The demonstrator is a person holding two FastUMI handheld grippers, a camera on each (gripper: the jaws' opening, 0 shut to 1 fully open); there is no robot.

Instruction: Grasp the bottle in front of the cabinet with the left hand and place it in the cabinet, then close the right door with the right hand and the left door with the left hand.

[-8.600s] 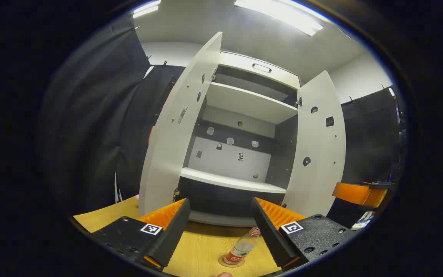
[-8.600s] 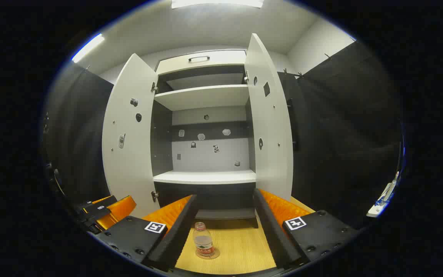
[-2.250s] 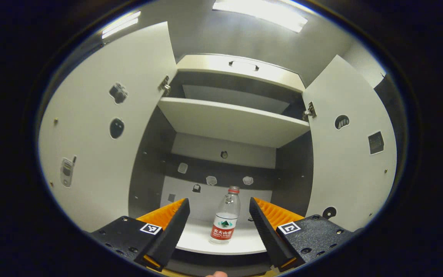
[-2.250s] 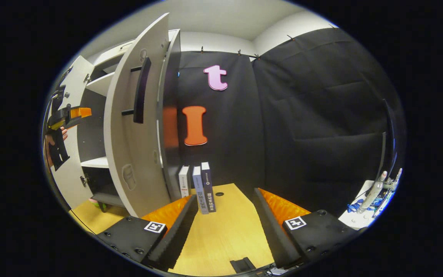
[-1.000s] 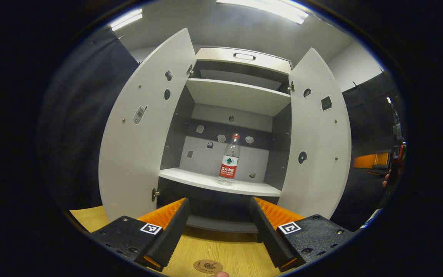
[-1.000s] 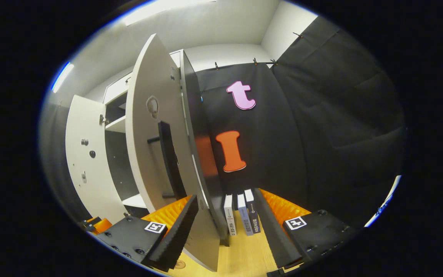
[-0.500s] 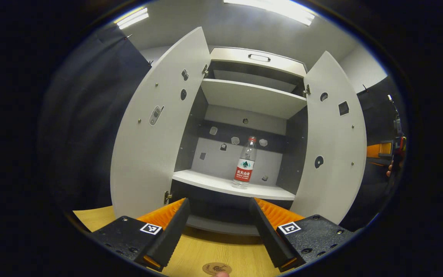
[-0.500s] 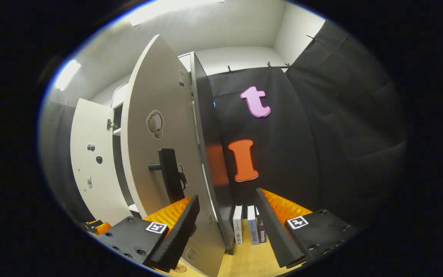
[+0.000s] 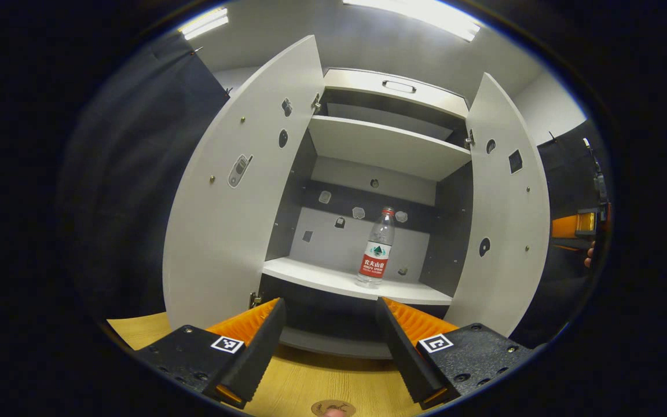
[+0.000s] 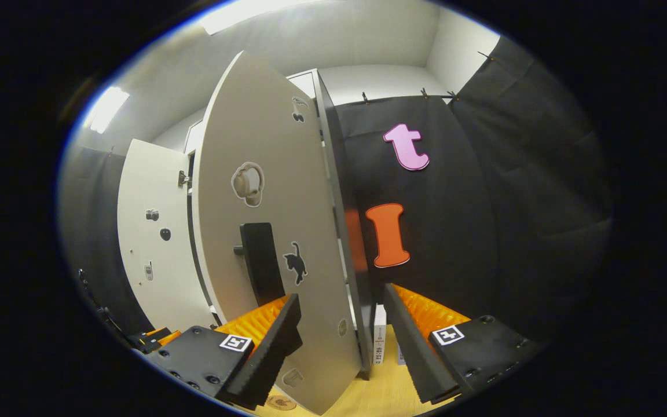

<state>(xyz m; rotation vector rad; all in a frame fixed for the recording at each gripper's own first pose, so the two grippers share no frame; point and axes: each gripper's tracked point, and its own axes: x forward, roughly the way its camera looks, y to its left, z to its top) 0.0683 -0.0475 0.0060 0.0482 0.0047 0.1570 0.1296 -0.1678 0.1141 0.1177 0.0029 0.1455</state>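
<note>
On the lower shelf (image 9: 333, 279) of the white cabinet (image 9: 394, 95), at about 1 o'clock from the centre of the left gripper view, a clear plastic water bottle (image 9: 376, 249) stands upright with a red cap. Its red label carries a green mark over white characters too small to make out. Both doors stand open here: the left door (image 9: 235, 197) at 9 o'clock, the right door (image 9: 507, 226) at 3 o'clock, each dotted with small stickers. The left gripper (image 9: 330, 341) hangs at 6 o'clock over the wooden desk (image 9: 304, 382), its fingers spread wide with nothing between them, well apart from the bottle. A round coaster (image 9: 333, 409) lies on the desk at the bottom edge.

In the right gripper view, the right door (image 10: 275, 231) shows its outer face, with a black bar handle (image 10: 259, 263), a cat sticker (image 10: 294, 262) and a headphone sticker (image 10: 248, 183). The right gripper (image 10: 342, 341) is spread wide at 6 o'clock, gripping nothing; the door's lower edge sits between its fingers. Whether a finger touches the door cannot be told. Upright books (image 10: 379, 341) stand on the desk beside the cabinet.
</note>
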